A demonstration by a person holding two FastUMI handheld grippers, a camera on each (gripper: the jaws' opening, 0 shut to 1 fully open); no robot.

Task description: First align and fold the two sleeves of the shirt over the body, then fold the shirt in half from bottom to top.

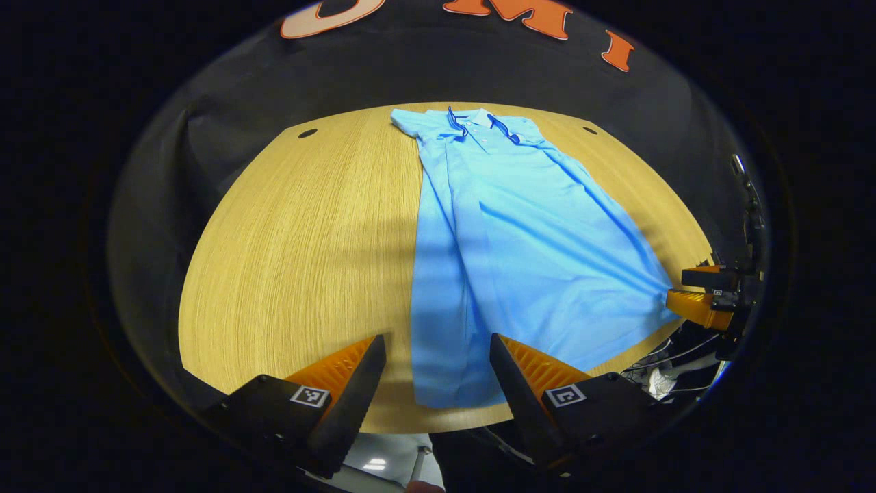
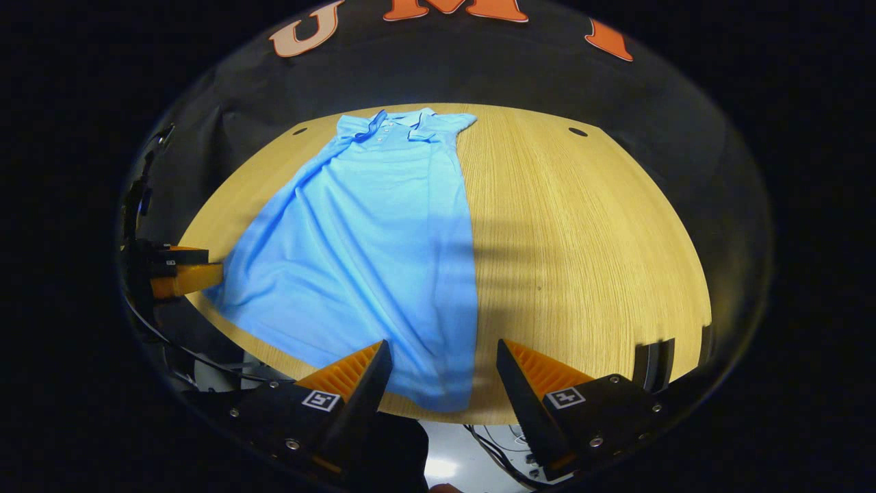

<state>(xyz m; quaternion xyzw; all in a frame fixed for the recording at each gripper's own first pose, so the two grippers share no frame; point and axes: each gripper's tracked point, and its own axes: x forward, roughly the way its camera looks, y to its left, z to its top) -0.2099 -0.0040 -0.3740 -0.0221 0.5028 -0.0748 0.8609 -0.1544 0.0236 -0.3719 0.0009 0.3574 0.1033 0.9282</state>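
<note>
Recording booth, black cloth wall (image 1: pixel 226 150), wooden table (image 1: pixel 308 260), loose cables (image 2: pixel 493 438)

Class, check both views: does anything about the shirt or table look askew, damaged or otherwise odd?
Nothing is spilled or damaged. The blue polo shirt lies flat on the wooden table, collar at the far edge, its bottom hem at the near edge and slightly wrinkled. The sleeves look already folded in. Both hand-held grippers are open.

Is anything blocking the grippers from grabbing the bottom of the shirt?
Nothing visible is. The left gripper and right gripper are both open, each with a bottom corner of the shirt straight ahead between its fingers. Around the shirt there is bare table.
</note>
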